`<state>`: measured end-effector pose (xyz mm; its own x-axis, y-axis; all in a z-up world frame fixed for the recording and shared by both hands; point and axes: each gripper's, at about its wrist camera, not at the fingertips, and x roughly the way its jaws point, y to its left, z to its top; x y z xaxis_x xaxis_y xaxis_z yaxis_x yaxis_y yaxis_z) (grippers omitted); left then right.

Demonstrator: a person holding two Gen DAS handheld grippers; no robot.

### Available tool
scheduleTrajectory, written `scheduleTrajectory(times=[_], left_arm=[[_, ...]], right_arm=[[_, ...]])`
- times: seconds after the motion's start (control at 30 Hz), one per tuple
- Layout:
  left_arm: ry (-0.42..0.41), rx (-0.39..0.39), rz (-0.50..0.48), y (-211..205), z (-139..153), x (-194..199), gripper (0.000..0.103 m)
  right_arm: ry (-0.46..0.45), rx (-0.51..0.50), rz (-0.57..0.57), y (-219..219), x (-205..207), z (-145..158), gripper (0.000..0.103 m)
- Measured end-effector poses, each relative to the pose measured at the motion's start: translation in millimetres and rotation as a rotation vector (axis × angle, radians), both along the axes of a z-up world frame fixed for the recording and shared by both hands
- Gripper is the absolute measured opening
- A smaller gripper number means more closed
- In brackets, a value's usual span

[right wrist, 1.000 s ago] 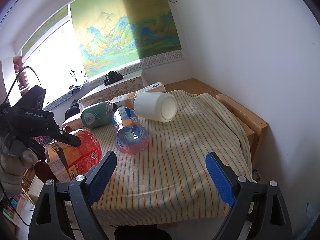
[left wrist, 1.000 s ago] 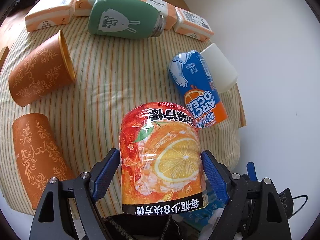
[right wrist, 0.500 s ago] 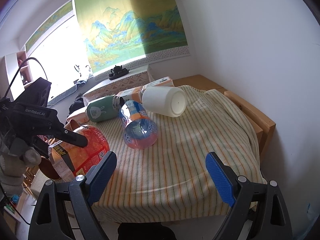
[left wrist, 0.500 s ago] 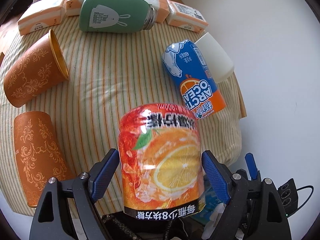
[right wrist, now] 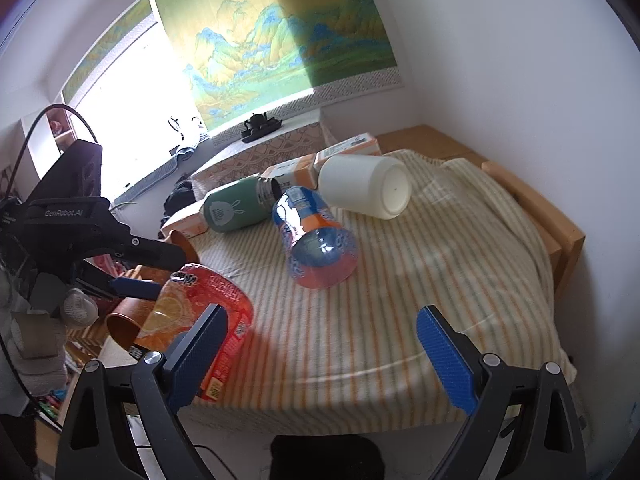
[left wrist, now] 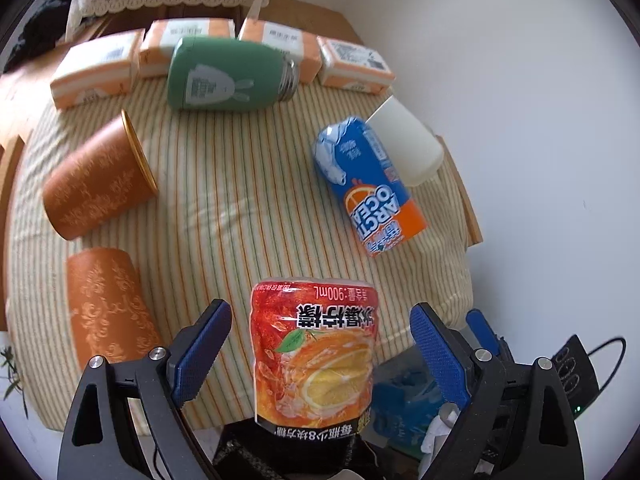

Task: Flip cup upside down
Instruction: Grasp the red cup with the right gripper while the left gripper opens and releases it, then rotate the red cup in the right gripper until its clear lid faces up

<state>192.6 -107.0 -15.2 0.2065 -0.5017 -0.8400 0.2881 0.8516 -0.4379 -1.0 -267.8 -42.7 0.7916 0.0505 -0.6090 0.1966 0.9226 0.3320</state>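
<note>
1. The left gripper, jaws apart with a gap on both sides, bracketed a red orange-print drink container standing at the near edge of the striped tablecloth; its label read inverted, which suggests it stood upside down. From the right wrist view it appeared tilted, so whether it rested fully on the cloth could not be told.

2. The right gripper, also spread wide and empty, hovered off the table's near edge, facing bare cloth.

3. To the left gripper's left sat two terracotta cups: one upright on its mouth, the other on its side with its gold rim pointing toward the table's middle.

4. Farther back and to the right, a blue-and-orange Arctic Ocean bottle cup lay on its side, long axis running diagonally away, touching a white cup also on its side.

5. Judged from this, the sideways terracotta cup lay closest to the left gripper, the white cup nearer the right; either would need a grasp across its long axis.

6. At the back lay a green rabbit-print flask before a row of orange-and-white tissue packs.
</note>
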Motion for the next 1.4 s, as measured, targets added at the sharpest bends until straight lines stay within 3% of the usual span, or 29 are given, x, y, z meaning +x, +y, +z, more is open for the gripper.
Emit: scheduleTrajectory(times=[0.23,0.43,0.67,0.87,1.03,1.4], left_arm=[[-0.202,0.035,0.008,32,47,-35,0.098],[-0.323,0.053,0.077,77,54,-75,0.099],[-0.349,0.085,0.201,138,26,-114,0.099],[-0.346,0.097,0.248,161,-1,-139,0.099],[-0.334,0.102,0.251,160,-20,-146,0.099],[-0.397,0.182,0.236,141,-30,-152,0.099]], right_arm=[[0.090,0.100,0.113,13,31,3,0.093],[0.178,0.179,0.183,24,59,-1,0.093],[0.290,0.298,0.204,29,85,-16,0.093],[0.345,0.328,0.208,36,100,-19,0.093],[0.380,0.317,0.219,42,110,-17,0.093],[0.456,0.354,0.246,53,136,-27,0.093]])
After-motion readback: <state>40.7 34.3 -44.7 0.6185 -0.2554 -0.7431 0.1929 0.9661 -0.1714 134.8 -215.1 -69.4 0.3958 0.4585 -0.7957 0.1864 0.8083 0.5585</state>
